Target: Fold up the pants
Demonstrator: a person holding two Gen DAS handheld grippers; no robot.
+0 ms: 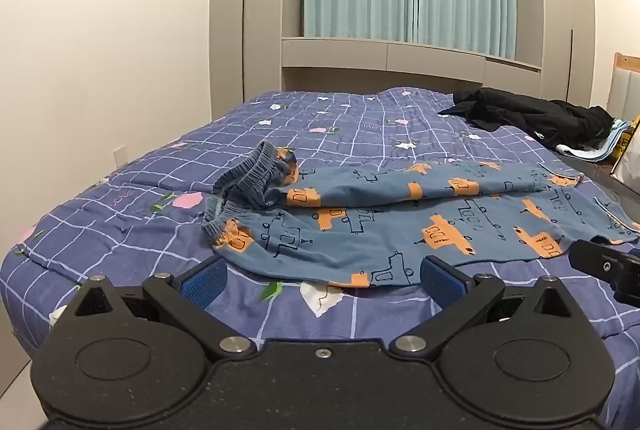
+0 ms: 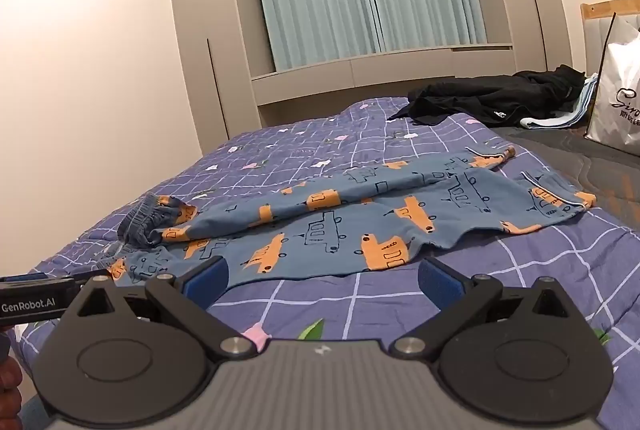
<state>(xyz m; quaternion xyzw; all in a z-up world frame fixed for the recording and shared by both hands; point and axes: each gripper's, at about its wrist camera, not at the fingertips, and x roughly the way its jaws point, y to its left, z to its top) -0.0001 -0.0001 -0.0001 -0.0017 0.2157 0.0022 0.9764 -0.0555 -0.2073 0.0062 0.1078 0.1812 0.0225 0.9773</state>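
Lying lengthwise across the bed (image 1: 120,198): blue pants (image 1: 400,222) printed with orange vehicles, one leg partly overlapping the other, elastic waistband (image 1: 248,182) bunched at the left end, cuffs trailing right. Probably spread out so as to give a flat start for folding. Hovering just short of the near hem: left tool (image 1: 320,280), fingers spread wide, gripping nothing. Likewise waiting beside it: right tool (image 2: 322,280), wide apart and empty. Sitting well clear at the far corner: black clothing (image 1: 532,116) and a white bag (image 2: 618,98).
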